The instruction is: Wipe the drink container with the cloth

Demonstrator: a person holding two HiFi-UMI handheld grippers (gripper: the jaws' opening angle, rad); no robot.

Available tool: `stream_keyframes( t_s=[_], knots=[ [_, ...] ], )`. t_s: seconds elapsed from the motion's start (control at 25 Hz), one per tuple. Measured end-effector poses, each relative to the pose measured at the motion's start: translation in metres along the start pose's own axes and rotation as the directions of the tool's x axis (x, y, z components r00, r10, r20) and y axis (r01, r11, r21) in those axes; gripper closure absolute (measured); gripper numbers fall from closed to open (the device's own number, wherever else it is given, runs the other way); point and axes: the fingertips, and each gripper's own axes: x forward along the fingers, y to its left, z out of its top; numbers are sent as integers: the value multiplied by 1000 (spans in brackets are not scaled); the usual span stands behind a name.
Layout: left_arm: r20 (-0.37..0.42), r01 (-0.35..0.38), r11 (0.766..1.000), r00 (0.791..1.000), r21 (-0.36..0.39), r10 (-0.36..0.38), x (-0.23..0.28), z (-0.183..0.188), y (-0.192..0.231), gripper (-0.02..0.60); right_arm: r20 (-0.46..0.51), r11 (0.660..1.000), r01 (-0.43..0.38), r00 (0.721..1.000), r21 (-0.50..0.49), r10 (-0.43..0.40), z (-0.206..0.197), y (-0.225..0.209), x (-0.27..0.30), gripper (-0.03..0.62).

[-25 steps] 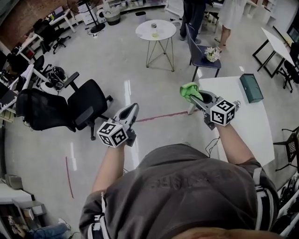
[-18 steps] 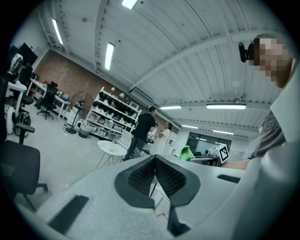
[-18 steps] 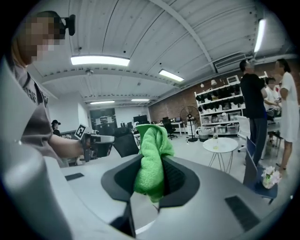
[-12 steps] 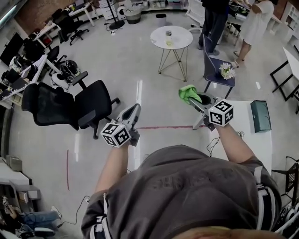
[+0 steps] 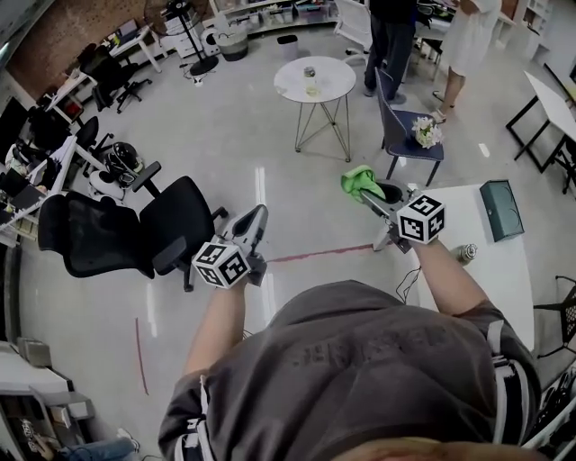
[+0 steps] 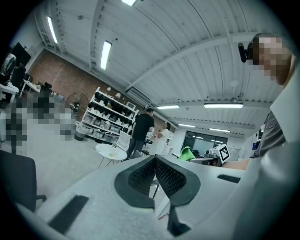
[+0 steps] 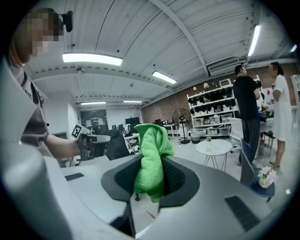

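In the head view my right gripper [image 5: 367,192] is shut on a bright green cloth [image 5: 360,180], held in the air over the near corner of a white table [image 5: 486,270]. A small metal drink can [image 5: 466,253] stands on that table, to the right of my right forearm. My left gripper [image 5: 259,214] is shut with nothing in it and hangs over the floor, to the left. The right gripper view shows the cloth [image 7: 152,159] bunched between the pads. In the left gripper view the pads [image 6: 144,172] meet, and the cloth [image 6: 186,153] shows far right.
A teal box [image 5: 500,209] lies at the white table's far side. Ahead stand a blue chair [image 5: 405,122] with flowers and a round white table [image 5: 313,79]. Black office chairs [image 5: 171,216] are at the left. Two people [image 5: 391,27] stand at the back.
The room has slid past while both grippers kept their pose and the cloth stayed gripped. The drink can on the white table has come into sight at the right.
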Motion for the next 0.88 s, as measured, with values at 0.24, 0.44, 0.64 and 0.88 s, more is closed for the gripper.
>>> stream_keyframes(
  t_s=[0.24,0.44,0.64,0.88],
  knots=[
    [-7,37,999,999,3,-37,16,-2,1,575,-5,1000,31,1000,4,-31,-3,-7,-4,506],
    [-28,76,997,997,26,-76,26,-2,-6,414,0,999,45,999,3,-45,3,-12,-8,506],
    [-87,165,984,983,62,-160,60,-14,-15,397,38,995,105,994,5,-105,9,-31,-21,506],
    [-212,391,918,905,71,-370,144,-63,-81,390,57,956,286,955,62,-290,-15,-75,-105,505]
  ],
)
